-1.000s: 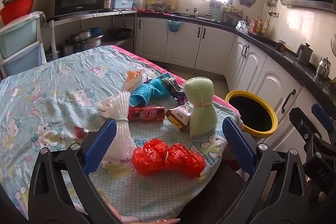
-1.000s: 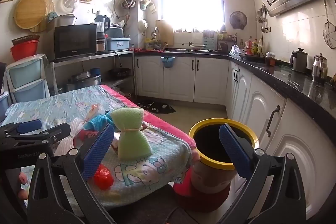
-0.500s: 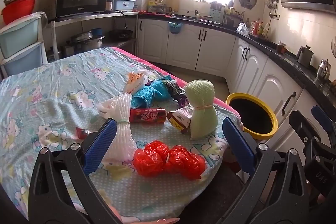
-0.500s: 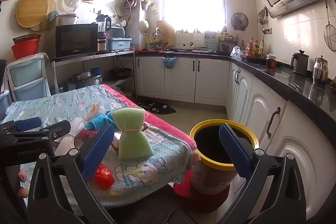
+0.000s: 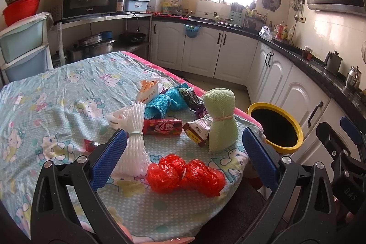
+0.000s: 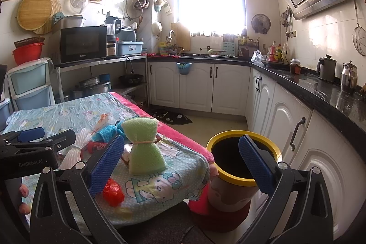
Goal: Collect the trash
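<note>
Trash lies at the near corner of the table: a crumpled red plastic bag [image 5: 185, 174], a white foam net sleeve [image 5: 135, 143], a red candy wrapper [image 5: 162, 127], a brown snack packet [image 5: 196, 132] and a tied green foam net [image 5: 220, 120] standing upright. My left gripper [image 5: 183, 159] hovers open just above the red bag, holding nothing. The yellow-rimmed bin [image 6: 238, 157] stands on the floor right of the table. My right gripper [image 6: 180, 164] is open between the green net [image 6: 144, 150] and the bin, empty.
A blue cloth [image 5: 162, 102], an orange-white packet [image 5: 148, 90] and a dark wrapper [image 5: 191, 97] lie farther back on the cartoon-print tablecloth [image 5: 57, 93]. White cabinets [image 6: 286, 125] under a black counter run along the right. A dark mat [image 6: 171, 117] lies on the floor.
The left wrist view has tilted up very slightly; the trash sits a touch lower in it. Both grippers stay open and nothing on the table has moved.
</note>
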Available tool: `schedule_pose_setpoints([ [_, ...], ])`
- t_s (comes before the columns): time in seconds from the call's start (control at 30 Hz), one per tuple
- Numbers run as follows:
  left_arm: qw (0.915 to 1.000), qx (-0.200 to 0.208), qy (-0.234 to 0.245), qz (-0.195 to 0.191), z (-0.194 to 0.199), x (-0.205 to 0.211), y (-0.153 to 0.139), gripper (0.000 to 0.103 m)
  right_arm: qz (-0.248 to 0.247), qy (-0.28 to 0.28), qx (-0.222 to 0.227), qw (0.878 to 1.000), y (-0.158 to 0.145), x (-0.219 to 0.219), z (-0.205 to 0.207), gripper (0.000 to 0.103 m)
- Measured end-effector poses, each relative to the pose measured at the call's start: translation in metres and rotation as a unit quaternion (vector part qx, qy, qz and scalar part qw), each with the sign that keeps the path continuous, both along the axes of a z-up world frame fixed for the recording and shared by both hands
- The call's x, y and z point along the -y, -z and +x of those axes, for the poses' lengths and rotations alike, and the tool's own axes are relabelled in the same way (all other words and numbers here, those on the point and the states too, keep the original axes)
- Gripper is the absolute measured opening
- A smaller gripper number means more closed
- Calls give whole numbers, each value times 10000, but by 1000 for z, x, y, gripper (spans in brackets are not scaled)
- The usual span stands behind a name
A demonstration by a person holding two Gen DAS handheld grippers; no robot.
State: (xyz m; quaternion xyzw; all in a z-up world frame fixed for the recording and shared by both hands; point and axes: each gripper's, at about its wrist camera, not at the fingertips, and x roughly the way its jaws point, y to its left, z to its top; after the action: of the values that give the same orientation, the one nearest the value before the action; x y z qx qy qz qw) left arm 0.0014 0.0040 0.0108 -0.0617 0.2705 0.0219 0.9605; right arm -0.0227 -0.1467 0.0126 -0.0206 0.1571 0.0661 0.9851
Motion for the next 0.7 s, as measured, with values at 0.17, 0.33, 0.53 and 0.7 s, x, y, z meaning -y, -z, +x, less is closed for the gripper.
schedule_pose_setpoints([
  [0.17,10000,5,-3,-7,0,0,1,93,5,-2,-3,10000,0,1,0,97],
  [0.33,10000,14,-11,-8,1,-3,0,93,3,4,0,10000,0,0,0,97],
  [0.53,10000,17,-22,-1,1,-4,-1,93,-4,-3,1,10000,-1,1,0,97],
  [0.7,10000,22,-27,-7,3,-8,-6,93,0,1,-2,10000,-1,1,0,97],
])
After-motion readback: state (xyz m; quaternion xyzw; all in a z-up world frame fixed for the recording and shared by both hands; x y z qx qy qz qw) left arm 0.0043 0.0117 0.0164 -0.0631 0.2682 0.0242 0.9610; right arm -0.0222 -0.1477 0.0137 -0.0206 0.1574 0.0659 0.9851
